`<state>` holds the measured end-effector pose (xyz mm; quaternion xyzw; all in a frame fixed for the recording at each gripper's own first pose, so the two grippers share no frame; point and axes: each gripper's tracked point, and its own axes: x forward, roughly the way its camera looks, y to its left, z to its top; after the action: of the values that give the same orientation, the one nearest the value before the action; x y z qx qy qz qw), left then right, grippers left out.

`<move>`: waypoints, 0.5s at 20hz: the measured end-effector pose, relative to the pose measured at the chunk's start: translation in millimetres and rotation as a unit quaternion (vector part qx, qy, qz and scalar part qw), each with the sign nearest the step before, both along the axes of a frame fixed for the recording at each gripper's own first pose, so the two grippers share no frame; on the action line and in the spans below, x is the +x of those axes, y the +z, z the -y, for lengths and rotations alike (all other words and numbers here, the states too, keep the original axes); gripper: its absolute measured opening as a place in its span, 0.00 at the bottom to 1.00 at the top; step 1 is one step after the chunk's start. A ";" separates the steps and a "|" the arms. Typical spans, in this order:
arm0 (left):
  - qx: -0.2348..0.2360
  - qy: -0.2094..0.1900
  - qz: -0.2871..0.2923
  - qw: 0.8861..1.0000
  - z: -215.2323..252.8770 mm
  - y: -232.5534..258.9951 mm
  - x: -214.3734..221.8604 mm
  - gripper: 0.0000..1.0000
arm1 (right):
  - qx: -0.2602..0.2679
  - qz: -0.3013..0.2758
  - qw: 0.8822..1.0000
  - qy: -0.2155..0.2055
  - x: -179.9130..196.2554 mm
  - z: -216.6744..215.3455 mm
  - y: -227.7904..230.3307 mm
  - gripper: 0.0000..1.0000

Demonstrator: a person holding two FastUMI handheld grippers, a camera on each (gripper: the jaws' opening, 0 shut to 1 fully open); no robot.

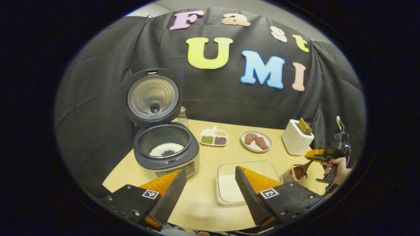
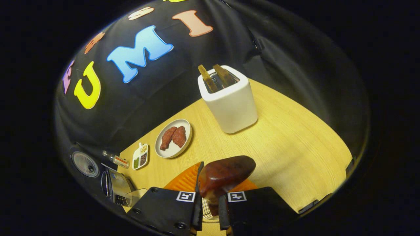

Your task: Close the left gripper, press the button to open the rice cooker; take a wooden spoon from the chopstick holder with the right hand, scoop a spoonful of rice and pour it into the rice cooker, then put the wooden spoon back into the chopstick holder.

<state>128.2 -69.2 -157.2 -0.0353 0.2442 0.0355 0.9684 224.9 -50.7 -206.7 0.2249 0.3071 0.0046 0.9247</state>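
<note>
The grey rice cooker (image 1: 193, 155) stands open at the table's left, its lid (image 1: 153, 96) upright and white rice in the pot. My left gripper (image 1: 210, 177) hovers open above the table's front, holding nothing. A clear tray of rice (image 1: 262, 167) lies just beyond its right finger. At the far right my right gripper (image 1: 311, 157), held by a hand, is shut on the wooden spoon (image 1: 300, 171) over the wire chopstick holder (image 1: 289, 176). In the right gripper view my right gripper (image 2: 210, 200) clamps the spoon (image 2: 226, 175), whose broad end juts past the fingertips, with the holder's mesh (image 2: 206, 211) below.
A white toaster (image 1: 295, 142) (image 2: 229, 101) with bread slices stands at the back right. A plate with two meat pieces (image 1: 256, 141) (image 2: 173, 137), a divided dish of beans (image 1: 214, 137) (image 2: 140, 155) and a small bottle (image 1: 182, 116) line the back.
</note>
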 end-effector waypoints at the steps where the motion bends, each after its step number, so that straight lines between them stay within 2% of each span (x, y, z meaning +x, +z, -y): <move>1: 0.001 -0.009 0.001 1.000 -3.0 0.2 1.6 0.95 | -0.007 0.014 1.000 -0.008 -3.2 0.5 13.5 0.22; 3: 0.003 -0.025 0.006 1.000 -13.4 3.5 8.7 0.95 | -0.018 0.042 0.999 -0.021 -10.6 3.0 40.1 0.22; 4: -0.001 -0.031 0.011 0.999 -18.7 5.7 12.3 0.95 | -0.026 0.054 0.998 -0.031 -14.1 6.5 51.3 0.18; 5: -0.006 -0.038 0.014 0.999 -23.2 7.2 14.3 0.95 | -0.036 0.064 0.996 -0.044 -17.1 11.8 61.9 0.21; 7: -0.016 -0.050 0.023 0.998 -34.6 10.4 17.8 0.94 | -0.052 0.082 0.993 -0.070 -24.9 21.9 80.3 0.21; 10: -0.028 -0.103 0.031 0.994 -38.0 11.7 19.0 0.95 | -0.061 0.098 0.987 -0.108 -46.2 29.5 101.9 0.21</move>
<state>147.2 -31.2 -145.6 -0.0382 0.2172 -0.0726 0.9727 178.7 -80.2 -104.8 0.1988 0.1887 -0.0923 0.9573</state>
